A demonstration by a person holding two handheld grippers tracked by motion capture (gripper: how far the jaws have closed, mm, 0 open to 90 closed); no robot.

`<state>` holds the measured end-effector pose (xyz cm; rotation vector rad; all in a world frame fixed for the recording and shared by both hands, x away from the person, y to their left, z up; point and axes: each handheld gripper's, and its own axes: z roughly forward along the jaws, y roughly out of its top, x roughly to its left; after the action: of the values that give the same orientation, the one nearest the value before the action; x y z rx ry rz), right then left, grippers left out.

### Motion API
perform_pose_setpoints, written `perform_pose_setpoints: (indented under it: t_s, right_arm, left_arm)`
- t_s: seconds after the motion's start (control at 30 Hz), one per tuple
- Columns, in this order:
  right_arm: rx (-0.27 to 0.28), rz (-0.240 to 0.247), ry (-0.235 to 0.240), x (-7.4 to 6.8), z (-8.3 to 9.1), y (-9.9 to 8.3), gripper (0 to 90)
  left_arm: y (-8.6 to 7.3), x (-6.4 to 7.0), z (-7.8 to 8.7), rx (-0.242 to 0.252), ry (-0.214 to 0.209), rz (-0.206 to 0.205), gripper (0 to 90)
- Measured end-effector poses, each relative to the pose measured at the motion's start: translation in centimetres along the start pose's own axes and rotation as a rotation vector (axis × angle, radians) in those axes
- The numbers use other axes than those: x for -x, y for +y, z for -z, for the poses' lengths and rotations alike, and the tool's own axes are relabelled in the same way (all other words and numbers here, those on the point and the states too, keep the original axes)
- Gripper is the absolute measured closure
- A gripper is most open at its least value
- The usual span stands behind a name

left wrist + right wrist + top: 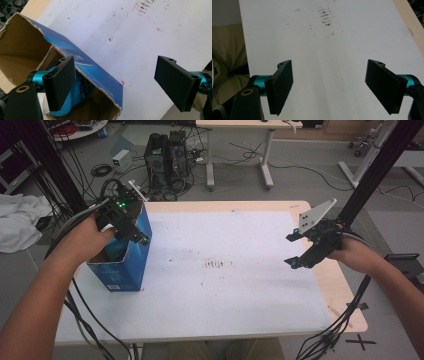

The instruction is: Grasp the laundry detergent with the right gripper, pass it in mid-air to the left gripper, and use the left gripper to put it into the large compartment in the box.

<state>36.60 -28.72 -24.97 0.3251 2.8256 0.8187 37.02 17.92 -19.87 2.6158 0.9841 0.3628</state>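
Observation:
An open blue cardboard box point(131, 256) with a torn top rim stands at the left of the white table cover point(225, 270). My left gripper point(129, 226) hovers over the box's mouth, open; in the left gripper view one jaw sits above the box's brown inside point(22, 52) and the other over the white cover, with the box's blue wall point(100, 80) between them. A blue object point(75, 100) lies inside the box, partly hidden. My right gripper point(295, 250) hangs open above the table's right side, nothing between its jaws point(329, 87).
Dark smudges point(217, 264) mark the middle of the white cover. The wooden table edge point(345, 295) shows at the right. Behind the table are computers and cables point(167, 157) on the floor, a black frame post point(375, 170) at right, and white cloth point(17, 220) at left.

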Motion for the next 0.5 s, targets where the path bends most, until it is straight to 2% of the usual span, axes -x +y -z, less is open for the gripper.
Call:
perform_pose_setpoints:
  t_s: [0.2,0.23,0.27,0.33,0.4,0.43,0.47,0.5]
  right_arm:
    - [0.004,-0.007,-0.004,0.0,0.1,0.0,21.6]
    - [0.006,-0.001,0.0,0.0,0.1,0.0,21.7]
    - [0.003,-0.003,-0.002,-0.1,0.1,0.0,21.7]
    - [0.0,-0.008,0.0,-0.1,0.1,0.0,21.7]
    - [0.001,-0.006,-0.001,-0.2,0.1,0.0,21.7]
    - [0.003,-0.007,0.0,-0.2,0.1,0.0,21.7]
    - [0.003,-0.008,0.0,-0.2,0.1,0.0,21.6]
    - [0.002,-0.009,0.0,-0.2,0.1,0.0,21.7]
  left_arm:
    - [0.7,0.8,-0.6,0.02,-0.028,-0.018,17.4]
    - [0.9,0.8,-0.5,0.002,-0.038,-0.04,17.4]
    - [1.0,1.2,-0.7,0.016,-0.043,-0.025,17.4]
    - [1.5,1.4,-0.7,0.001,-0.048,-0.056,17.4]
    - [1.9,2.1,-1.0,0.032,-0.05,-0.035,17.4]
    - [2.3,2.0,-0.8,-0.016,-0.054,-0.089,17.4]
    - [2.7,2.1,-0.9,-0.022,-0.051,-0.118,17.4]
    - [3.0,2.4,-1.1,-0.022,-0.058,-0.128,17.4]
